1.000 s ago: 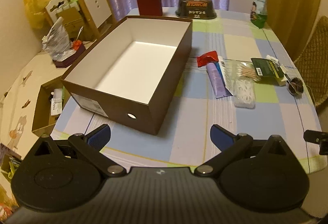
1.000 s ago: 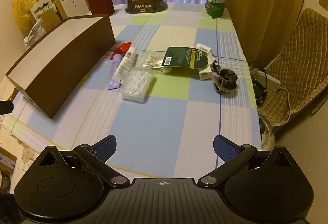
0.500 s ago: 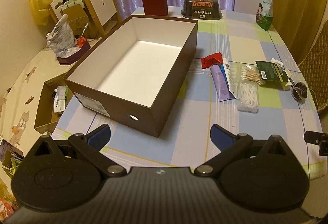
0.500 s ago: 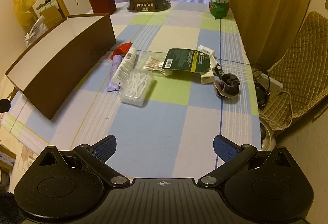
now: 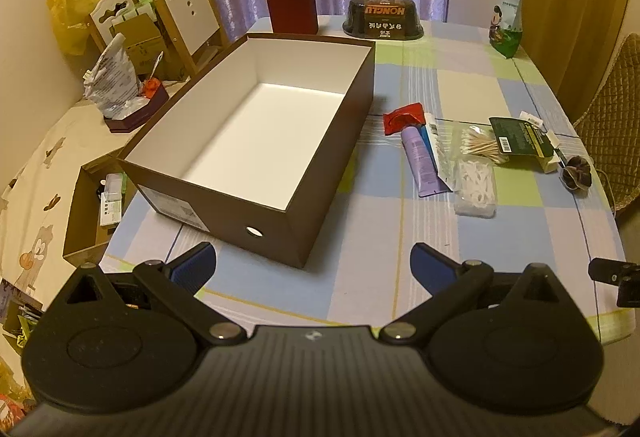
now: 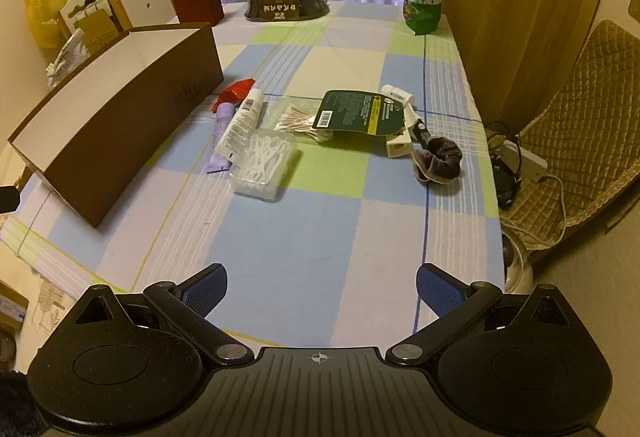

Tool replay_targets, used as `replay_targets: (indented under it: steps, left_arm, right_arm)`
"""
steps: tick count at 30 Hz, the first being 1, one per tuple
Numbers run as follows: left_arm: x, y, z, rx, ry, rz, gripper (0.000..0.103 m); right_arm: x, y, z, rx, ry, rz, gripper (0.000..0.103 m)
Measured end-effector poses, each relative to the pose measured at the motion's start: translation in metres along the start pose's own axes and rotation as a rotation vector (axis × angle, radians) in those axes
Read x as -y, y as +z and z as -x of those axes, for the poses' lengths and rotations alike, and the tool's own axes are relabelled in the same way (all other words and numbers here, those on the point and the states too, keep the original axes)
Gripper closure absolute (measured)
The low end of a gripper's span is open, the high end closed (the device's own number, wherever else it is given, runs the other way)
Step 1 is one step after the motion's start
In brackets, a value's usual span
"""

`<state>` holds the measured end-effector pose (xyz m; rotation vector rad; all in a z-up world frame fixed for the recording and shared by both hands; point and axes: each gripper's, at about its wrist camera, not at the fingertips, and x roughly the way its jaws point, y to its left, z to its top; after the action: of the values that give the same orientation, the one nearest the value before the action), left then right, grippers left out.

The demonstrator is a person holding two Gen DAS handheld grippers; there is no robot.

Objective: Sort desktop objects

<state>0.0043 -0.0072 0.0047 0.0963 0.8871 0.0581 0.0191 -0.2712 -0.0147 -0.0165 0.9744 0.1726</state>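
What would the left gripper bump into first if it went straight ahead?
Probably the near corner of the big brown cardboard box. The open left gripper points right at it, though depth is hard to judge.

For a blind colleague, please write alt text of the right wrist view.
The open right gripper hovers over a checked tablecloth. Ahead lie a clear box of floss picks, two tubes, cotton swabs, a green card pack and a dark scrunchie; a brown box stands left.

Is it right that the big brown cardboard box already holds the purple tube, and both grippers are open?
Not quite. In the left wrist view the big brown cardboard box is empty; the purple tube lies on the checked tablecloth beside it. The left gripper and right gripper are open.
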Motion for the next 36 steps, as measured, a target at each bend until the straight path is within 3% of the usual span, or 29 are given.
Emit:
replay_targets:
  steps: [36]
  left_arm:
    - [0.015,0.008,-0.016,-0.033,-0.013,0.028,0.001]
  right_arm:
    - [0.013,0.02,-0.012,0.005,0.002,0.028,0.0]
